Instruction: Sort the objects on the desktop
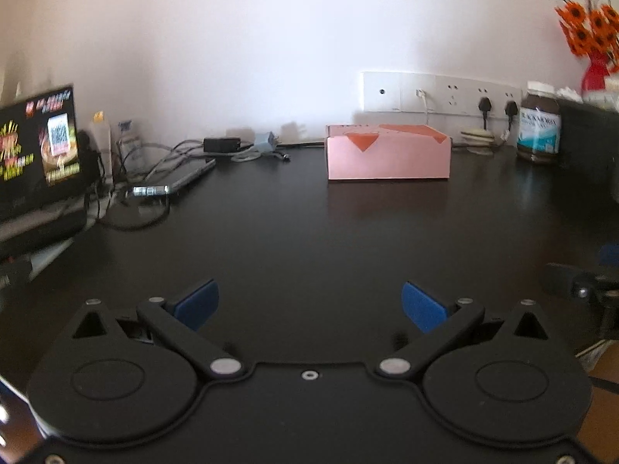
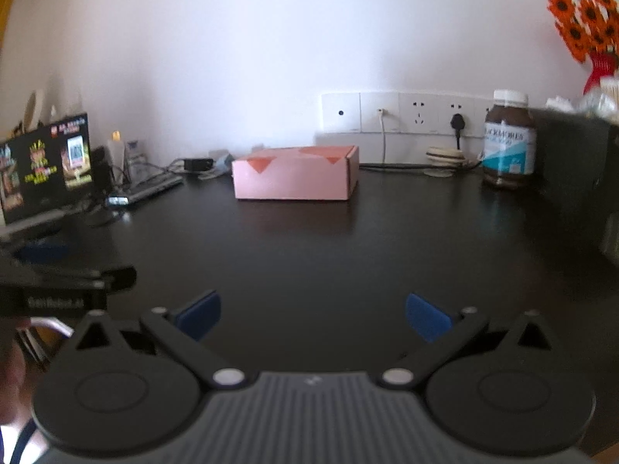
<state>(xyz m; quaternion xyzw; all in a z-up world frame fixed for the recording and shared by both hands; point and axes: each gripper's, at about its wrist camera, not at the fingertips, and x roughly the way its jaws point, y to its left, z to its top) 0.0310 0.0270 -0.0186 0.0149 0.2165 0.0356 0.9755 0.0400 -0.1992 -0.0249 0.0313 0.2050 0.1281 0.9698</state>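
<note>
At the far left a lit screen (image 1: 38,143) stands at the desk's edge, with a tangle of cables (image 1: 154,178) and a flat grey device (image 1: 189,176) trailing off to its right. None of that is near either tool.

The left gripper (image 1: 309,303) hangs low over the dark desk (image 1: 309,239), its blue pads (image 1: 197,303) spread wide with nothing between them. The pink box (image 1: 389,154) lies well ahead of it, near the back wall and somewhat to the right of its centre line. The box's long side runs left to right across the view, so the short depth is what faces the jaws.

The right gripper (image 2: 313,315) is likewise spread wide and empty, over the same bare stretch of desk. From it the pink box (image 2: 296,174) sits almost straight ahead, only a touch to the left, again broadside on. Judging by that, the right hand has the straighter line in, though both are about equally far back and the fisheye makes depth hard to compare.

Further right, a coiled white cable (image 2: 445,156) lies below the wall sockets (image 2: 398,112), then a brown supplement bottle (image 2: 508,143) stands upright beside a black block (image 2: 572,162), with orange flowers (image 2: 584,19) above. The bottle is well to the right of the right gripper's axis.
</note>
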